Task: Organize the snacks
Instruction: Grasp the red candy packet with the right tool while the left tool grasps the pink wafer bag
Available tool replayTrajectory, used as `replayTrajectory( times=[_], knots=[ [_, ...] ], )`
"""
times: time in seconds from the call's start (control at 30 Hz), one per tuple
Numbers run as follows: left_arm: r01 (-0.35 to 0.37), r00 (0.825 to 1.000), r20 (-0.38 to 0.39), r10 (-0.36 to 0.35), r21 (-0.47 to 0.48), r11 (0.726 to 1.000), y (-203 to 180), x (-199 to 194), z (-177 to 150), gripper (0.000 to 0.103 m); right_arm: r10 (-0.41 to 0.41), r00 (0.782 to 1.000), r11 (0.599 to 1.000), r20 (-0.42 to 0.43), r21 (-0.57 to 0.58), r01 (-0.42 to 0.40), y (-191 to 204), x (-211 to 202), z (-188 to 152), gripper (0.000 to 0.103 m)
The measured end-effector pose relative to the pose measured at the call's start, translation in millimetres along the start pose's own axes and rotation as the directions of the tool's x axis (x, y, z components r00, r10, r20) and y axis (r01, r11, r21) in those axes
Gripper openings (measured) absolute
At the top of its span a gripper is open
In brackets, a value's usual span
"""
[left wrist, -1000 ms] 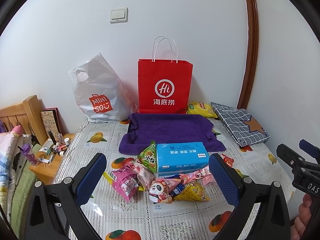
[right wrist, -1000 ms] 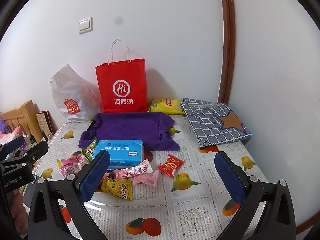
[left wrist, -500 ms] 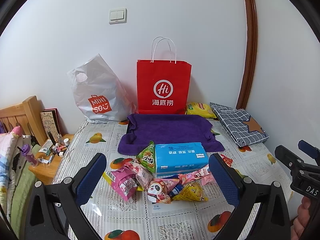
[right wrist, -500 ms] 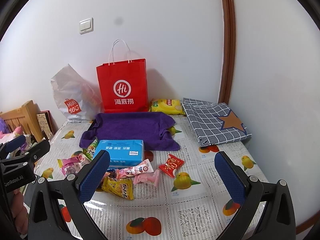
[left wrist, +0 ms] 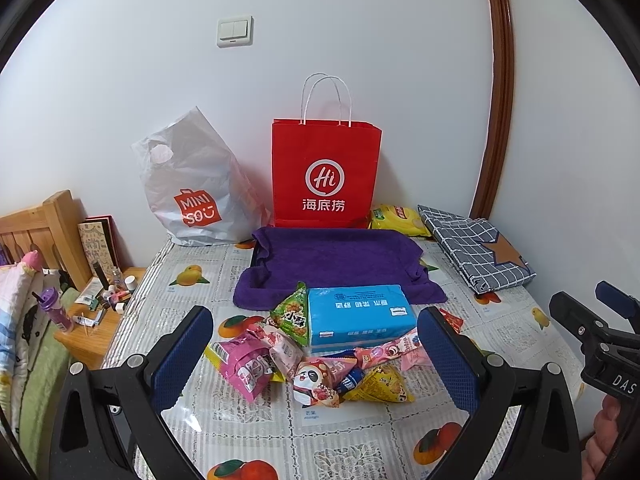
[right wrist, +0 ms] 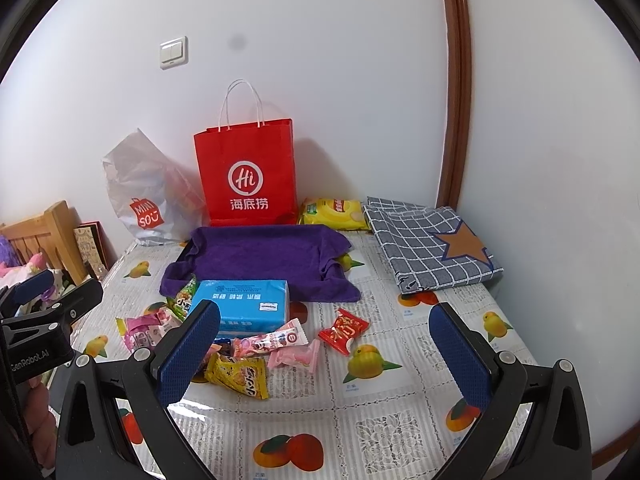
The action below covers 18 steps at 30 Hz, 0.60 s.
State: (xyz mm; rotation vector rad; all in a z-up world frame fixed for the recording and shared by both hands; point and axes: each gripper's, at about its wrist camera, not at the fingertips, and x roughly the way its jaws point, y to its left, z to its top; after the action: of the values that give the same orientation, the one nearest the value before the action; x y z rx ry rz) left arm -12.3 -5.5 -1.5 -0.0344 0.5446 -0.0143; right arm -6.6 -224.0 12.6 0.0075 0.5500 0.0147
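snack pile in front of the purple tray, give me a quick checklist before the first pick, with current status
1. Left tool open and empty: ok, its pads stand wide apart with nothing between them.
2. Right tool open and empty: ok, same wide gap.
3. Purple towel-lined tray free to take snacks: ok, nothing lies on it.
4. Snacks separated for a clean pick: not ok, the panda packet, pink packet and yellow packet overlap in a heap against the blue tissue pack.
5. An isolated first target: ok, the red packet lies alone on the tablecloth.
6. Red paper bag open at the top: cannot tell from this angle.
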Motion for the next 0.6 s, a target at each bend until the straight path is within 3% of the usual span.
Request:
replayTrajectory(
  times=[0.33,0.6],
  knots=[
    [0.007,0.999,-0.037,-0.007,-0.013,1.000,9.4,14.1,1.0,0.102,0.001,1.000,1.000,-0.009,-0.017,-0.002,3.9,12.0,-4.6,0.103],
    [0.035,0.990,-0.133,-0.042,-0.051,0.998,23.4,48.9,-3.4,0.103,-0.030,0.999,0.999,-0.035,-0.019,0.029,-1.3,41.3,-13.6,0.103]
  ],
)
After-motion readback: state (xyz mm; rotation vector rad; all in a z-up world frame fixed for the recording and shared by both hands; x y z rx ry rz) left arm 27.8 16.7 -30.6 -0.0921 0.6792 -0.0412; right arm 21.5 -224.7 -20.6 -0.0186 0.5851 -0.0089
